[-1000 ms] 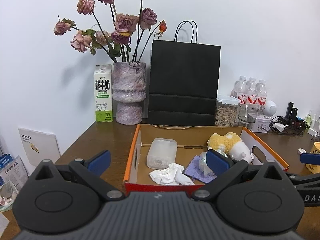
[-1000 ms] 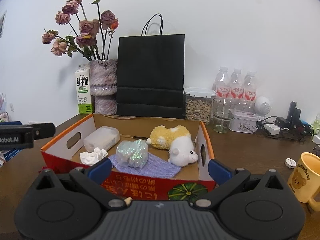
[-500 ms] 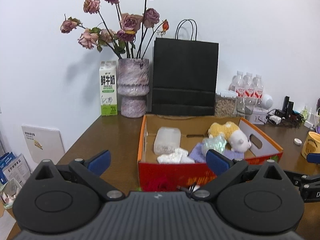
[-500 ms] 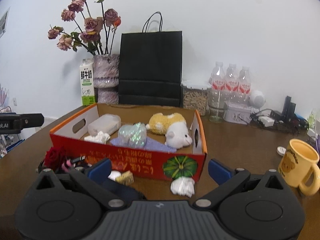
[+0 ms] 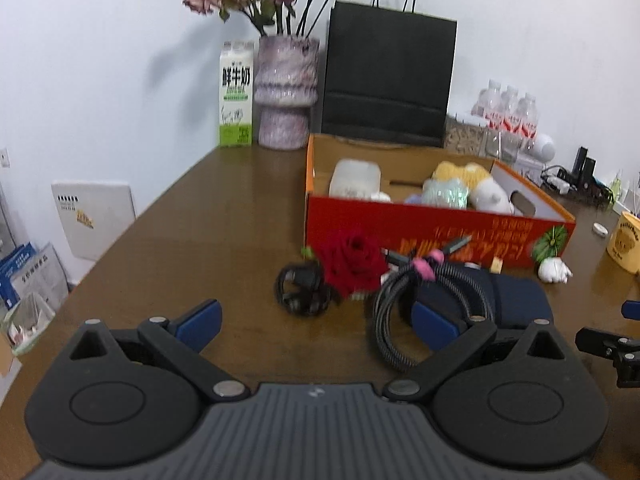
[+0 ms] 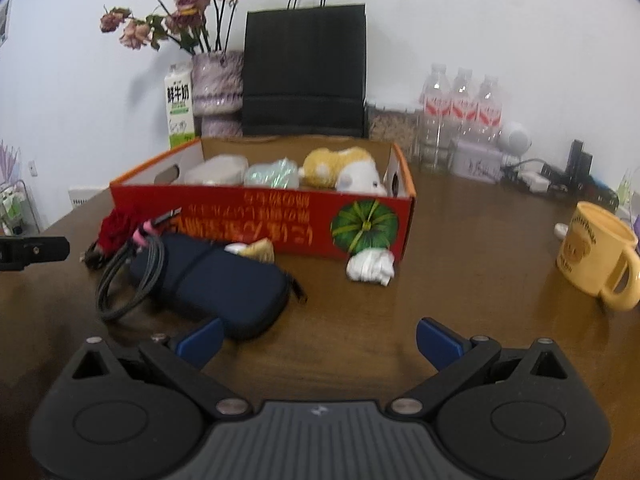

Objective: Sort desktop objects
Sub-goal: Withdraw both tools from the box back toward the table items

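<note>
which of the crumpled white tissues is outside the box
The crumpled tissue lying on the table against the red box, just below its green pumpkin picture. The other white wad sits inside the box beside the plastic container.

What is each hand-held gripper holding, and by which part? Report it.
Nothing is held. The left hand-held gripper and the right hand-held gripper are both open above the table, with nothing between their fingers.

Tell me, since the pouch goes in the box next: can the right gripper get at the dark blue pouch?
Probably yes. The right gripper is open, and the dark blue pouch lies just ahead of its left finger, though a coiled cable rests on the pouch's far end.
</note>
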A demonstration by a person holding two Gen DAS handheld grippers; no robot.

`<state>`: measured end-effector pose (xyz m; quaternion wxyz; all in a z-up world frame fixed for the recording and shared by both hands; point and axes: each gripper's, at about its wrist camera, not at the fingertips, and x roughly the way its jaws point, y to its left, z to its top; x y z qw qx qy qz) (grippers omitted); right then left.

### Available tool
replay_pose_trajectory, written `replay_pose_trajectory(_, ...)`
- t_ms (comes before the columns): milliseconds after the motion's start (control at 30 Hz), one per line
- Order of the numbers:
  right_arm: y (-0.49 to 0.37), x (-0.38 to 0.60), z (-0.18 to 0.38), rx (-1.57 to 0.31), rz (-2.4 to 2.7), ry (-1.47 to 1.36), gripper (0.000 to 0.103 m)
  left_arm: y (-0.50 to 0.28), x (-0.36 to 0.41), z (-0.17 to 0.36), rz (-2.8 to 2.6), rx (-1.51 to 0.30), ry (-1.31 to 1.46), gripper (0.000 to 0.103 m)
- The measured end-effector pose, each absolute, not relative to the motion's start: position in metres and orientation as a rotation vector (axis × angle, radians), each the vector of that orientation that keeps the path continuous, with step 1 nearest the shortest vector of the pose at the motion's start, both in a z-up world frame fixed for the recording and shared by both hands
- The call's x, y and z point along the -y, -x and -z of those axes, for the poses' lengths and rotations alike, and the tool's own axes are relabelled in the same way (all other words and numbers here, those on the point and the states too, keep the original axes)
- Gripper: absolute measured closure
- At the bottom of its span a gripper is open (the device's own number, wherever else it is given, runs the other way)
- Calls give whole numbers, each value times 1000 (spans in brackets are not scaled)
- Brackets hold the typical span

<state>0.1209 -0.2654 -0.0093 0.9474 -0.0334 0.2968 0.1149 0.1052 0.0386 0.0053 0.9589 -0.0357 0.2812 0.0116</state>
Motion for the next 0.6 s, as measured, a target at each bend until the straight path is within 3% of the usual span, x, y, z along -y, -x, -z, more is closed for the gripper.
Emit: replay_pose_trajectory(600,-136,267,19,-643,-204,79,0,-130,-45,7,-68,-628,32,0)
